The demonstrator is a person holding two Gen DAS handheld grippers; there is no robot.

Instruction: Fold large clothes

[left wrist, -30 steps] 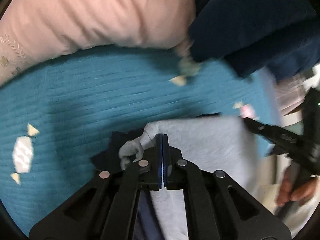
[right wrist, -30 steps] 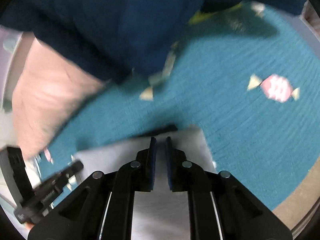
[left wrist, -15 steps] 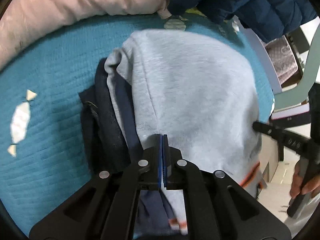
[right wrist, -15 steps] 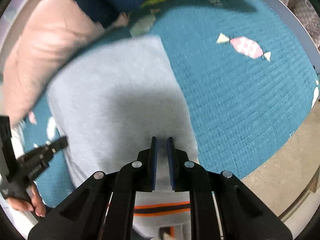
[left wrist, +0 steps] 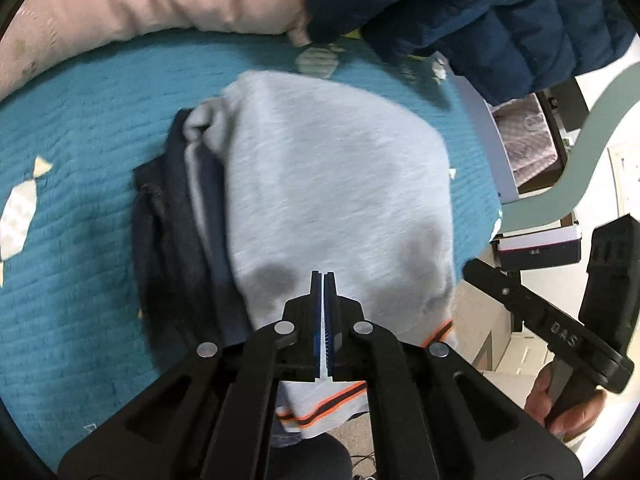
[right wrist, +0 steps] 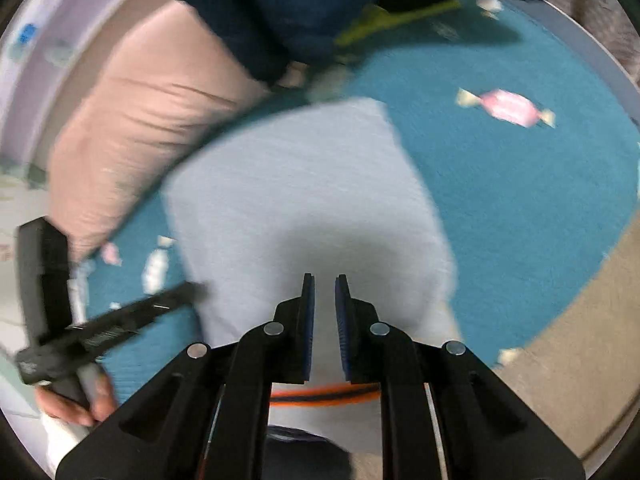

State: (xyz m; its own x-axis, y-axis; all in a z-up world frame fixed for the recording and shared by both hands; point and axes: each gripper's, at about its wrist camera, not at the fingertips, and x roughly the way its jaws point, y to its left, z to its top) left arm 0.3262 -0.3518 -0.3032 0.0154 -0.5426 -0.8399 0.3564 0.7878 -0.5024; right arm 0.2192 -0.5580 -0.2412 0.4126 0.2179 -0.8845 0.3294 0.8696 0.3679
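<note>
1. My left gripper (left wrist: 324, 276) is holding its jaws pressed together above the grey sweatshirt (left wrist: 340, 200); whether fabric is pinched, I cannot tell.
2. My right gripper (right wrist: 325, 280) is keeping a narrow gap, over the same garment.
3. The sweatshirt is lying on dark clothes (left wrist: 168, 240), overhanging the teal blanket's (left wrist: 80, 120) near edge.

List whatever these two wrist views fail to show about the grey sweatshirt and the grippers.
- Light grey sweatshirt: its orange-striped hem is covered by the left gripper in the left wrist view.
- Dark denim garment: mostly buried under the sweatshirt.
- Right gripper: whether it pinches cloth is unclear, since its own fingers hide the contact.
- Far sweatshirt edge: motion-blurred in the right wrist view.
</note>
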